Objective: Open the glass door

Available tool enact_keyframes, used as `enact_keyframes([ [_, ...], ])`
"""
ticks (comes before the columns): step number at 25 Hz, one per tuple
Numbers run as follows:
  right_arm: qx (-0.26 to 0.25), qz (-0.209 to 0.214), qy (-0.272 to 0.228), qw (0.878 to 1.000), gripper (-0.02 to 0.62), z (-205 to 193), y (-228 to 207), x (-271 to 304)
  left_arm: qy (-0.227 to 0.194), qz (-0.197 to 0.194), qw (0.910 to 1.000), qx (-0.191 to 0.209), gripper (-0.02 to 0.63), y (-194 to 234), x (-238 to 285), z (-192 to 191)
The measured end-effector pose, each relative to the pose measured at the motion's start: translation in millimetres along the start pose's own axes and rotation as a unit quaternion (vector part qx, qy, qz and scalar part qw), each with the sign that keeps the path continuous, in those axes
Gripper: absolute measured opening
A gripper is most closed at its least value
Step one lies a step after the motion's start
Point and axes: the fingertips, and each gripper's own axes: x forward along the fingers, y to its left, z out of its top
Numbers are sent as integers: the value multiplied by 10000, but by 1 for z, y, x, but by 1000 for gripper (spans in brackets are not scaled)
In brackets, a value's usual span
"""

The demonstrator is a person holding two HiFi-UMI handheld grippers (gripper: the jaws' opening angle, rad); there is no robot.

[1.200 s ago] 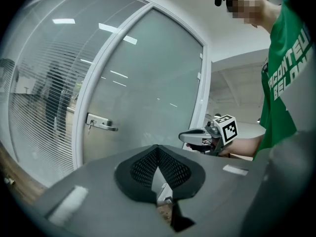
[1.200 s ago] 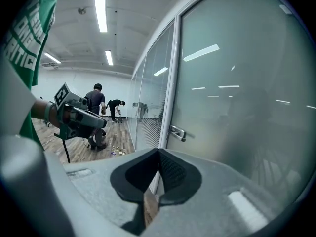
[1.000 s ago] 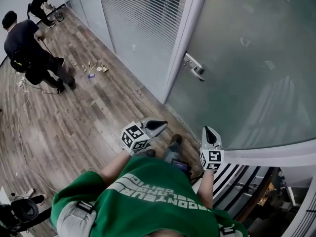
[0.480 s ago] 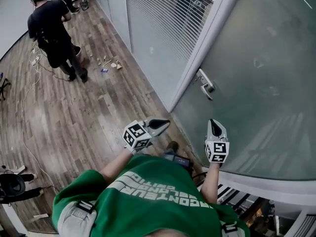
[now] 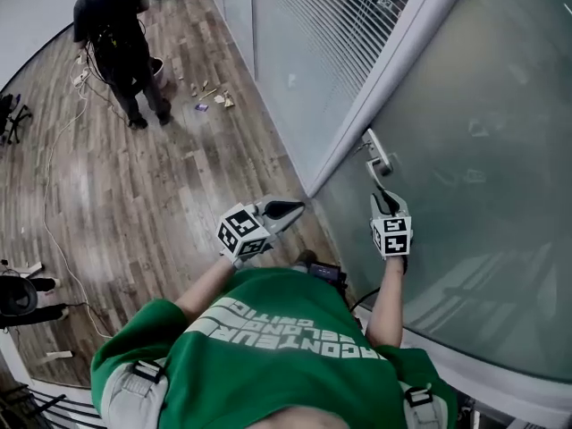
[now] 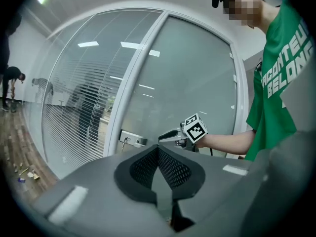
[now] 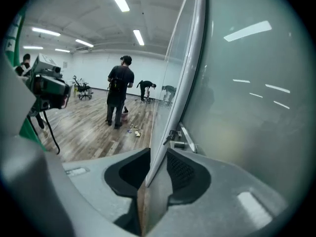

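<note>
Wood-plank floor (image 5: 179, 195) lies open to the left of both grippers, while a blind-backed glass wall (image 5: 304, 52) and the frosted glass door (image 5: 483, 150) close off the space ahead and to the right. The door's pale frame post (image 5: 393, 70) runs up between them. A person (image 5: 116, 34) stands far beyond the left gripper (image 5: 288, 209), whose jaws are together on nothing. The right gripper (image 5: 384, 200) is close along the glass, jaws opening with nothing between them. The door handle (image 5: 379, 153) sits just ahead of its tips. The left gripper view shows the lever lying level along the door and pointing away from the post. The right gripper view shows the post's edge lined up in its gap.
</note>
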Motion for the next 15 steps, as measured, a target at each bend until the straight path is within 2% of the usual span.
enact_keyframes([
  [3, -482, 17, 544, 9974, 101, -8, -15, 34, -31, 159, 9999, -30, 15, 9, 6, 3],
  [8, -1264, 83, 1501, 9805, 103, -27, -29, 77, -10, 386, 9992, -96, 15, 23, 16, 2],
  [12, -1227, 382, 1930, 9728, 103, -37, -32, 110, -57, 569, 9983, -144, 15, 35, 21, 5],
  [15, -1026, 453, 2596, 9592, 103, -61, -38, 110, -47, 613, 9979, -186, 15, 36, 24, 4],
])
